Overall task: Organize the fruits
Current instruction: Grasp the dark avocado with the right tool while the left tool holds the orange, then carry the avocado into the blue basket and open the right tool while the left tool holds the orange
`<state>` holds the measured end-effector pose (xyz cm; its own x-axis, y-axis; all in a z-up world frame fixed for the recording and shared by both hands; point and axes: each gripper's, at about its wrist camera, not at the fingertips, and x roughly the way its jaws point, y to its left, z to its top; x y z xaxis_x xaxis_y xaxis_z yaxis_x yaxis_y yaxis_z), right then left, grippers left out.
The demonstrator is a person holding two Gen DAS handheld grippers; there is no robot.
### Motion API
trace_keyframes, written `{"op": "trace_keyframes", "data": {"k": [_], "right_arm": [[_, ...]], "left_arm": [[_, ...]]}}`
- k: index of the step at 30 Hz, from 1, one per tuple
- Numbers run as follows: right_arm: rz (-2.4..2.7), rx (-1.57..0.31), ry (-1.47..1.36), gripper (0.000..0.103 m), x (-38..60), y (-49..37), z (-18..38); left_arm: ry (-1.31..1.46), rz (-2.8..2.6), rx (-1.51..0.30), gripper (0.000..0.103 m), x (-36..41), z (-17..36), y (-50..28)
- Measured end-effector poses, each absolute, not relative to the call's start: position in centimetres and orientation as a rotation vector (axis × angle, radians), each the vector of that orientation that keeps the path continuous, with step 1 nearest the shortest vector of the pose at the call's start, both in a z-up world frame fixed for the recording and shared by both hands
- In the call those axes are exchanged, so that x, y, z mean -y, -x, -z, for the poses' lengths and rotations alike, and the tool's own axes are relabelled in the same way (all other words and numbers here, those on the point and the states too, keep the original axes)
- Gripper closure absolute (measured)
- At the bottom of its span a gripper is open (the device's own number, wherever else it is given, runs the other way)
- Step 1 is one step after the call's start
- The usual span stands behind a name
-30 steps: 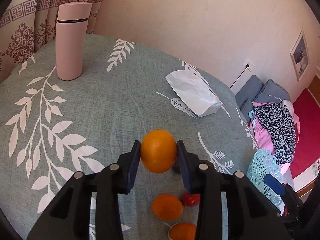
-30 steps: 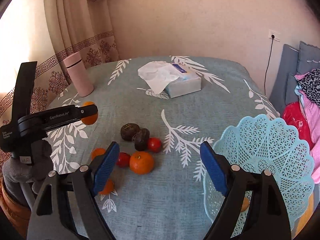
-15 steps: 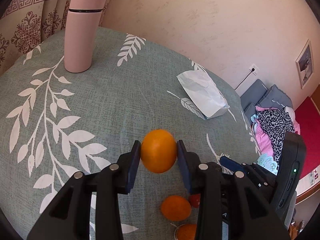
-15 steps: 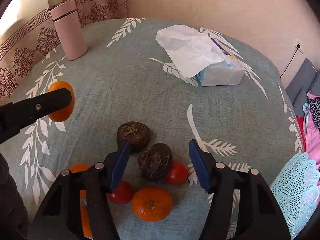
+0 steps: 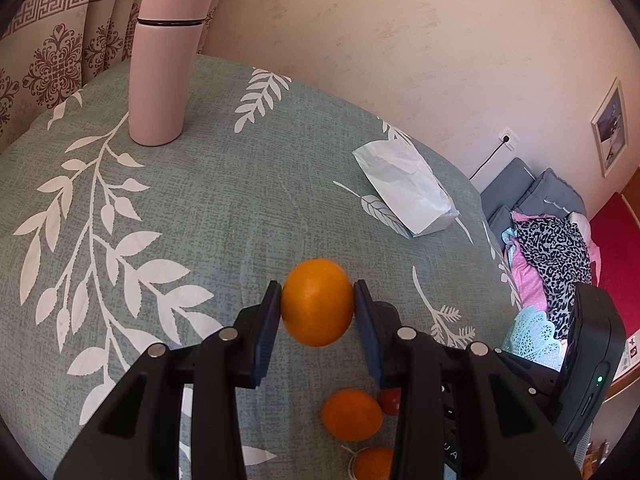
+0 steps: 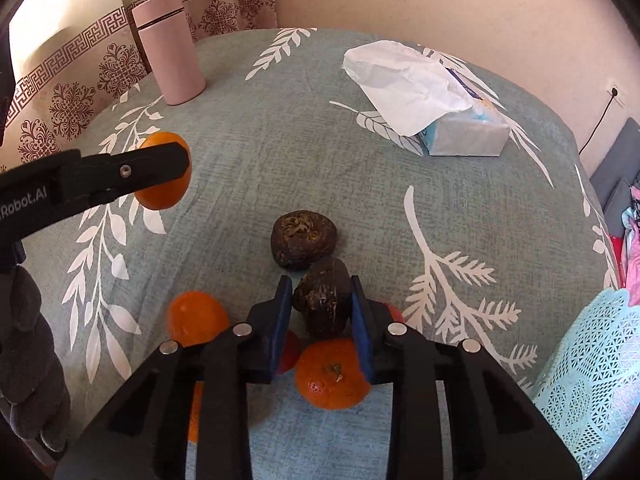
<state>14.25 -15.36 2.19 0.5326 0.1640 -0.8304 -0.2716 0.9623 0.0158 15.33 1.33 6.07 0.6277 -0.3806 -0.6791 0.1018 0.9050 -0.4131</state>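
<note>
The left gripper [image 5: 317, 308] pinches an orange [image 5: 317, 306] between its fingers, held above the leaf-patterned surface [image 5: 200, 208]. The right gripper [image 6: 319, 304] closes on a dark wrinkled fruit [image 6: 322, 300], apparently touching both pads, beside a second dark fruit [image 6: 303, 239].

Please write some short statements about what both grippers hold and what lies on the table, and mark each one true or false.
1. The left gripper holds an orange above the table. True.
2. The right gripper is open, with nothing between its fingers. False: its fingers press on a dark brown fruit.
3. The pink bottle lies on its side. False: it stands upright.
4. A tissue box lies on the table. True.
5. The blue basket is at the right table edge. True.
</note>
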Motion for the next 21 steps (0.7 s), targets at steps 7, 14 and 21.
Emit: {"op": "trace_keyframes", "data": {"k": [7, 14, 21], "right_arm": [[-0.262, -0.887, 0.046, 0.074, 16.5, -12.8, -5.7], [-0.228, -0.819, -0.041, 0.074, 19.6, -11.0, -8.6], [-0.147, -0.785, -0.127, 0.074, 24.3, -8.7, -9.6]], "left_arm": [[0.354, 0.289, -0.845, 0.066, -1.3, -6.2, -15.1], [0.347, 0.304, -0.841, 0.066, -0.9, -6.4, -14.9], [0.331, 0.324, -0.832, 0.066, -0.2, -6.6, -14.6]]}}
